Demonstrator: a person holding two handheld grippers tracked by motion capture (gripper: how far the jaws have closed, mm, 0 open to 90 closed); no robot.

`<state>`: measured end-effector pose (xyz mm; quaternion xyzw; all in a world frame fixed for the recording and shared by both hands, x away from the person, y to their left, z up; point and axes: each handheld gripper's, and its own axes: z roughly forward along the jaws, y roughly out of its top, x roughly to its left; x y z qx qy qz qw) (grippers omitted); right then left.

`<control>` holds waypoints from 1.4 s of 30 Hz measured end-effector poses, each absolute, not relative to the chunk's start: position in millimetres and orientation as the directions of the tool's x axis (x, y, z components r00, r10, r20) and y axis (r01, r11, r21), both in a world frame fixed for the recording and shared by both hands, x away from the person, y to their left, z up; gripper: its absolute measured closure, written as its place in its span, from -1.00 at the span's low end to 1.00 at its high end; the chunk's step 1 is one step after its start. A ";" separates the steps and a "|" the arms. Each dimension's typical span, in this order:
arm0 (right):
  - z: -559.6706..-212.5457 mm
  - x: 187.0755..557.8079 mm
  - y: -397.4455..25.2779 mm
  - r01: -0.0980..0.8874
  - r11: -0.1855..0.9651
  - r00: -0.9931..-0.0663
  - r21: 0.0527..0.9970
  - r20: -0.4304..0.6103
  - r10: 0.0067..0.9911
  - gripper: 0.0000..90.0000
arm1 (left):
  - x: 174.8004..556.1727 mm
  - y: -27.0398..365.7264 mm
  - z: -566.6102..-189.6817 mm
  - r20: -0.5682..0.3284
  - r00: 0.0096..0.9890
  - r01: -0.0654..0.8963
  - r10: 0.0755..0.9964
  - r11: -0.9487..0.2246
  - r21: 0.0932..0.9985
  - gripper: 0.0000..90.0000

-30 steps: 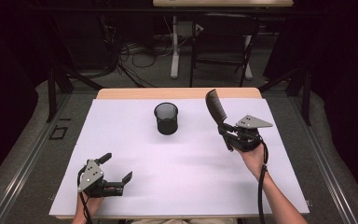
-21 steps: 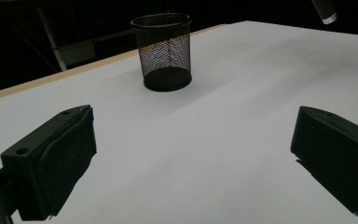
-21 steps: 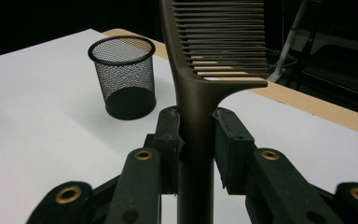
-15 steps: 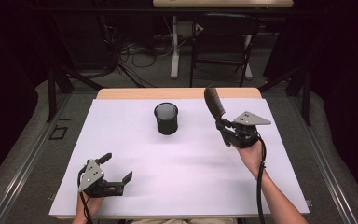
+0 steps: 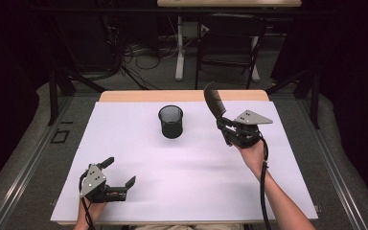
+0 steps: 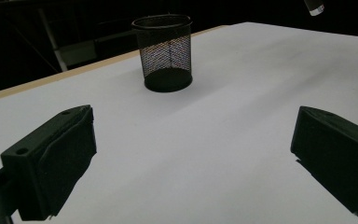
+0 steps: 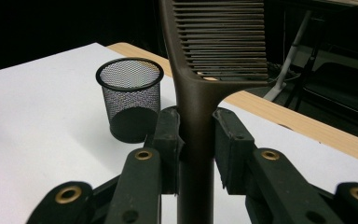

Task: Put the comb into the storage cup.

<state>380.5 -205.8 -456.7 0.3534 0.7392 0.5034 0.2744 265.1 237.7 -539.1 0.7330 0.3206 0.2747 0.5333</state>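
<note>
My right gripper (image 5: 224,125) is shut on the handle of a dark brown comb (image 5: 213,103), held above the right side of the table with the toothed end up. In the right gripper view the comb (image 7: 205,70) rises between the two pads, its teeth at the top. A black mesh cup (image 5: 171,121) stands upright and empty at the table's middle back, to the left of the comb (image 7: 129,99). My left gripper (image 5: 120,172) rests open near the front left edge. Its jaws stand wide apart, facing the mesh cup (image 6: 166,51), with nothing between them.
A white sheet (image 5: 187,167) covers the table, with a wooden strip (image 5: 182,96) at the far edge. Behind the table are a dark chair (image 5: 230,43), a white leg and cables on the floor.
The right gripper has carried the comb slightly left, toward the cup. The left gripper has stayed in place.
</note>
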 end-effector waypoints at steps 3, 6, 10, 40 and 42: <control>-455.1 381.7 -203.9 0.244 0.248 -0.602 0.938 -0.054 0.797 0.62 | 265.0 237.4 -539.1 0.060 0.644 0.178 0.763 -0.225 0.958 -1.00; -453.8 382.7 -202.0 0.242 0.247 -0.603 0.938 -0.054 0.796 0.62 | 265.0 237.4 -539.0 0.061 0.644 0.177 0.763 -0.227 0.958 -1.00; -452.3 383.9 -200.2 0.241 0.247 -0.604 0.939 -0.054 0.795 0.62 | 264.9 237.5 -539.0 0.062 0.643 0.177 0.763 -0.227 0.958 -1.00; -432.9 400.2 -177.9 0.214 0.238 -0.625 0.948 -0.054 0.779 0.62 | 265.2 237.7 -538.8 0.062 0.644 0.176 0.763 -0.227 0.958 -1.00; -431.7 401.4 -176.0 0.213 0.234 -0.626 0.949 -0.051 0.778 0.62 | 265.3 237.8 -539.1 0.057 0.642 0.179 0.765 -0.222 0.959 -1.00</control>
